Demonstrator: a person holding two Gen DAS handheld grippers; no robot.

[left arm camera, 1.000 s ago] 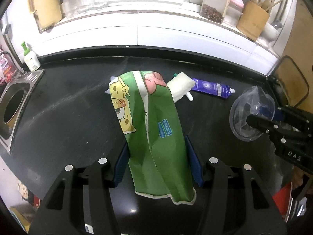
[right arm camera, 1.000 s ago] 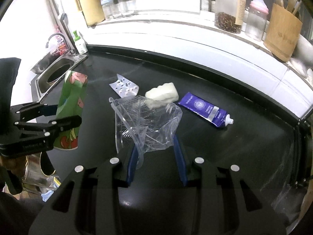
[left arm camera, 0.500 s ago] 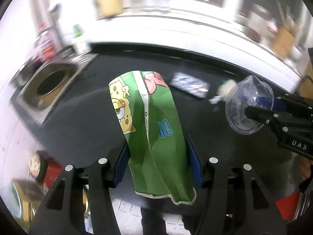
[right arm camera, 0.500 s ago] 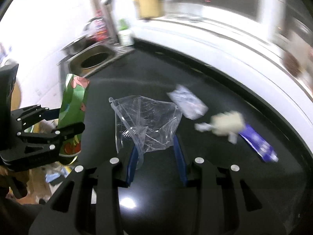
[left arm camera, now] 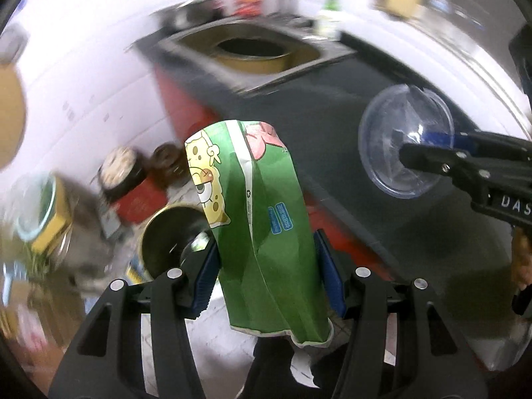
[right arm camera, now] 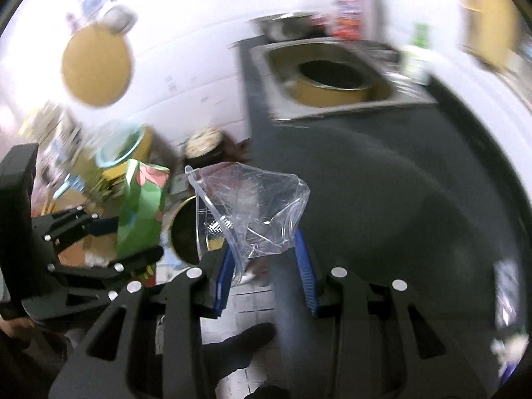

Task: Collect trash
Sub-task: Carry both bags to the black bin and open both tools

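My left gripper [left arm camera: 266, 266] is shut on a green cartoon snack bag [left arm camera: 262, 232] and holds it in the air beyond the counter's left end, above a round open bin [left arm camera: 173, 232] on the floor. My right gripper [right arm camera: 264, 259] is shut on a crumpled clear plastic cup [right arm camera: 249, 212], also past the counter edge near the same bin [right arm camera: 186, 236]. In the left wrist view the cup [left arm camera: 405, 143] and right gripper [left arm camera: 432, 153] show at the right. In the right wrist view the green bag [right arm camera: 143, 212] and left gripper [right arm camera: 109, 232] show at the left.
The black counter [right arm camera: 382, 183] runs right, with a steel sink [right arm camera: 329, 79] at its left end. Jars and cans [left arm camera: 123, 173] crowd the tiled floor around the bin. A blister pack [right arm camera: 507, 282] and other trash lie blurred on the counter's far right.
Both grippers have swung left off the counter with their loads, from above the worktop to above the floor bin. The remaining trash has slid out to the right of view.
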